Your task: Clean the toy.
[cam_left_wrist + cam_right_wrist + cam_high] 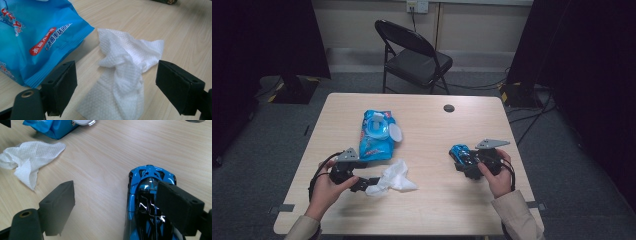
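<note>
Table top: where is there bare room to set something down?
Free: the table between the wipe and toy car, the near edge, and the far right by the grommet. Crowded: the left, around the wipes pack and left gripper.

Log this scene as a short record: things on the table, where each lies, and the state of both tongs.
table: light wood
wipe pack: blue, lid flipped open, left of centre
wipe: white, crumpled, on the table next to the pack
toy car: blue and black, on the table at the right
left tongs: open, jaws either side of the wipe, not pressing it
right tongs: open, the car lies beside and partly under one jaw, not gripped
chair: black, folding, beyond the table
</note>
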{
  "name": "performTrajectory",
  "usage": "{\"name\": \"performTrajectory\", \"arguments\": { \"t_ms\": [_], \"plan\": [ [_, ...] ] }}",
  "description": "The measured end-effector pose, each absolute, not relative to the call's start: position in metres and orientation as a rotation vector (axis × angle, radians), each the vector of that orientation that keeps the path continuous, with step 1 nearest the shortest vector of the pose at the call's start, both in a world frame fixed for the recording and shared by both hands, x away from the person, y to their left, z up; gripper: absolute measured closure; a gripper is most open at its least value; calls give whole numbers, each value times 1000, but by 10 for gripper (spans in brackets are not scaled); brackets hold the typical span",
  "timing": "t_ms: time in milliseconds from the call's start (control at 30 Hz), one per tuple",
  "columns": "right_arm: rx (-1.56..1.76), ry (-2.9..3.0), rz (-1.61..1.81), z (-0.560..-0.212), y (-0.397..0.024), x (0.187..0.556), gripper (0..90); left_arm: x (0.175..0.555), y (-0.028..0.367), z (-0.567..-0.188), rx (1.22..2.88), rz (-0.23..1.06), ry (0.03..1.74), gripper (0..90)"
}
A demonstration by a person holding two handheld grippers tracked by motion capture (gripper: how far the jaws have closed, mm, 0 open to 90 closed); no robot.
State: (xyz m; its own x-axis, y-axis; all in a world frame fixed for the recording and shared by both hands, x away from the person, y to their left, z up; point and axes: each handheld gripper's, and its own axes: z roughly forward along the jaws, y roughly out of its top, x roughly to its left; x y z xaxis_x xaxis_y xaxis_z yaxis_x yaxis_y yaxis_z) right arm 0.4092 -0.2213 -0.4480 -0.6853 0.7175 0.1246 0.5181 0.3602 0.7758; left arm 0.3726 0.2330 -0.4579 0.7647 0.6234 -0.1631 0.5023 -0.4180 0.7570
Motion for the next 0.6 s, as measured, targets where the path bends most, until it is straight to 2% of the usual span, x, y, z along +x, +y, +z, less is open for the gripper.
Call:
{"name": "performTrajectory", "arguments": {
  "t_ms": [600],
  "plan": [
    [1098,2395,1217,-449,-242,390,155,368,247,-458,2106,191,848,172]
  ]
}}
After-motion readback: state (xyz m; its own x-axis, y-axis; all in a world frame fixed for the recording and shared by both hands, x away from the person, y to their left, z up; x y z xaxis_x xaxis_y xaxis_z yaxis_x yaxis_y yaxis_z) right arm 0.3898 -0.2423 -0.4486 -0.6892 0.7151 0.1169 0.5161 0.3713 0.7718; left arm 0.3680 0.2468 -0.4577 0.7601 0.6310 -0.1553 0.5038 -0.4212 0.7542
